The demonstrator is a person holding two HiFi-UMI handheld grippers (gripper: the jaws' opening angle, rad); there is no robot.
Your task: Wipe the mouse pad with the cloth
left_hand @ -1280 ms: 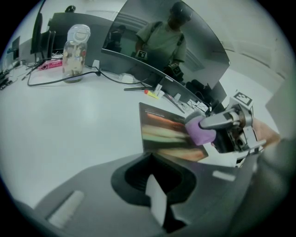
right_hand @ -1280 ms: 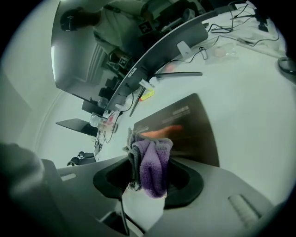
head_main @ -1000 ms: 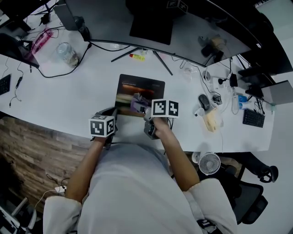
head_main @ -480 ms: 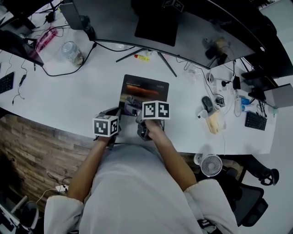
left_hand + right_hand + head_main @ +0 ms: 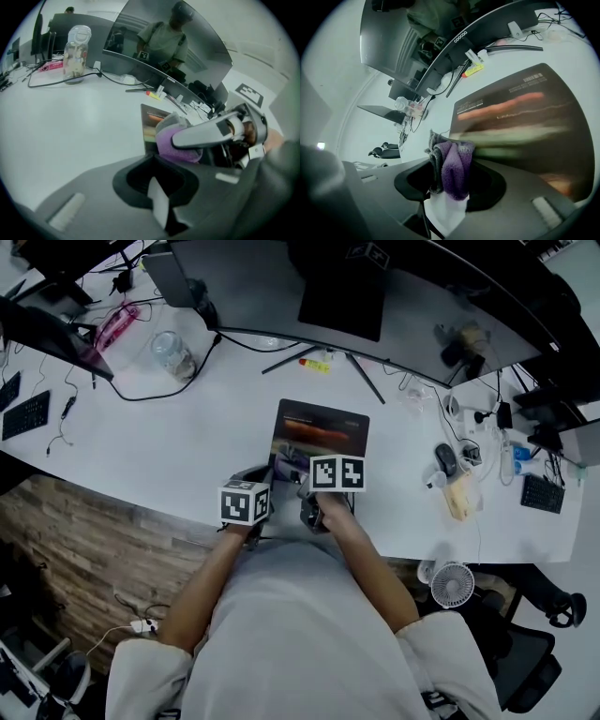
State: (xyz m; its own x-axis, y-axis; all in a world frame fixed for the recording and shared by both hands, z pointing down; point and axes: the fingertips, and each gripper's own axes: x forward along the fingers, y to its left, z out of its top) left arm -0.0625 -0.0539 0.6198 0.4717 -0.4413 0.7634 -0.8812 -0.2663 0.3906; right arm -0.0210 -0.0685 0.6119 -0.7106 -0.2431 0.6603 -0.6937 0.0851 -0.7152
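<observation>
The dark mouse pad (image 5: 323, 430) with an orange streak lies on the white desk (image 5: 169, 442) in front of the monitor. My right gripper (image 5: 314, 498) is shut on a bunched purple and grey cloth (image 5: 453, 168), held over the pad's near left part. The same cloth (image 5: 176, 138) and pad (image 5: 151, 123) show in the left gripper view, just behind the right gripper's finger (image 5: 206, 133). My left gripper (image 5: 255, 476) sits low at the pad's near left corner. Its jaws look shut, with nothing between them (image 5: 157, 187). The pad (image 5: 520, 122) stretches away to the right.
A curved monitor (image 5: 328, 287) on spread stand legs stands behind the pad, with a yellow marker (image 5: 313, 365) by the legs. A glass jar (image 5: 173, 354) and cables lie far left. A mouse (image 5: 444, 458) and small clutter lie right. The desk's front edge runs under my arms.
My right gripper has slid the cloth leftward and nearer across the pad. The left gripper has stayed at the pad's near left corner. The head view has shifted.
</observation>
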